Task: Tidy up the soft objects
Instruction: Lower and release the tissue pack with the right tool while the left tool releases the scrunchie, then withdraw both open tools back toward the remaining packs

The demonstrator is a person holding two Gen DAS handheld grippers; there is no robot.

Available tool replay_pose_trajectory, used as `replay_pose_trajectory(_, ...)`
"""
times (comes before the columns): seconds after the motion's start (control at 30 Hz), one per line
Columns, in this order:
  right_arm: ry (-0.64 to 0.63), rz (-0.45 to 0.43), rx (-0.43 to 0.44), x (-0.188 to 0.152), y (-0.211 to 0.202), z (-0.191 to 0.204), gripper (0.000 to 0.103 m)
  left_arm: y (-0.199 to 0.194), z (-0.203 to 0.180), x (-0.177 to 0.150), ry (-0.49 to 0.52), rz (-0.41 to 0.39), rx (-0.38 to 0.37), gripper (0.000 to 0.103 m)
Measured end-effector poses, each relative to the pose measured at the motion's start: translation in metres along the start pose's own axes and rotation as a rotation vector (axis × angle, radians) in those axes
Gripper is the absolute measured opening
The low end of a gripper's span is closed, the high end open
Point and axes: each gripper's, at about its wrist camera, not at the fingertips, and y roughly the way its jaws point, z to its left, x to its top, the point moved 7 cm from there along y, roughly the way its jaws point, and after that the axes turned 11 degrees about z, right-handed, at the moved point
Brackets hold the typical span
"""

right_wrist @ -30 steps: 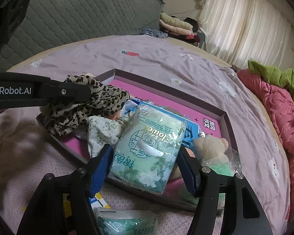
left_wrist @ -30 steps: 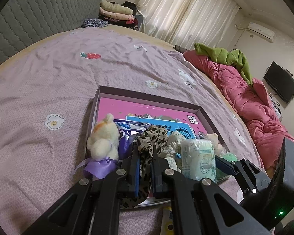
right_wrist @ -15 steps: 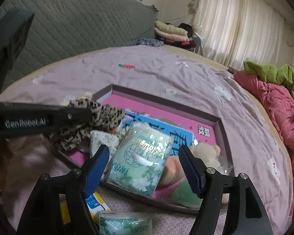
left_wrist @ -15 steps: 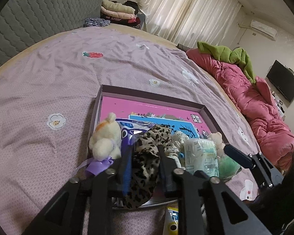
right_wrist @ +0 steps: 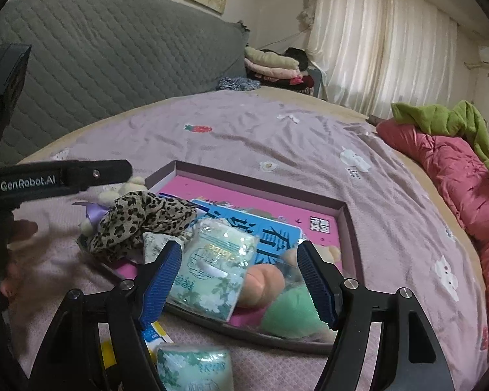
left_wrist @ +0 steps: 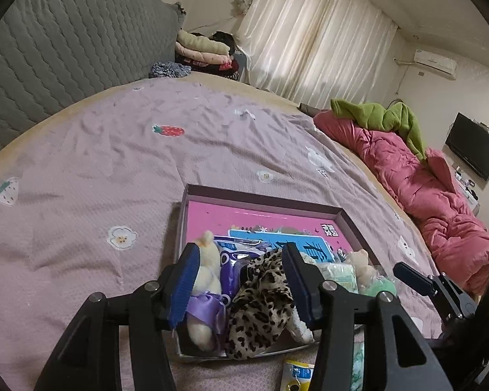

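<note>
Bedroom, lilac-sheeted bed (left_wrist: pixel 120 163). Left gripper (left_wrist: pixel 241 286) jaws opening, pads clear of leopard cloth (left_wrist: pixel 260 303), which lies in shallow box (left_wrist: pixel 260 197) w/ edge draped over near rim. Right gripper (right_wrist: pixel 241 283) jaws wide, nothing gripped; tissue pack (right_wrist: pixel 212 267) leans on rim below. Risks: cloth snags a pad & drags out; pack tips off rim; second pack (right_wrist: pixel 192 371) on bed, outside box.

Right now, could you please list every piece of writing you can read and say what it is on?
"GenRobot.AI": side of the left hand-held gripper.
"看": blue card in the tray; its other characters are cut off.
Tissue pack: lettering upside down, unreadable.
Black mark on the pink tray floor: too small.
</note>
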Motion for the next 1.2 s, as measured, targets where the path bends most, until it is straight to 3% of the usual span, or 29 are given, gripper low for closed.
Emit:
replay_pose_trajectory(0.17,0.042,0.007,0.029,-0.012,-0.013,-0.008,0.075,-0.008,-0.006,-0.005,0.031,-0.001,0.009,0.052)
replay_pose_trajectory(0.43,0.052,0.021,0.019,-0.03,-0.028,-0.009,0.075,-0.024,-0.017,-0.024,0.058,0.025,-0.03,0.058)
replay_pose_trajectory(0.87,0.031,0.069,0.006,-0.058,-0.041,-0.007,0.075,-0.04,-0.038,-0.053,0.126,0.077,-0.046,0.058)
replay_pose_trajectory(1.0,0.025,0.074,0.015,-0.063,-0.045,-0.008,0.075,-0.04,-0.046,-0.067,0.149,0.115,-0.048,0.058)
replay_pose_trajectory(1.2,0.022,0.102,0.056,-0.071,-0.045,-0.005,0.075,-0.029,-0.051,-0.098,0.164,0.237,-0.054,0.058)
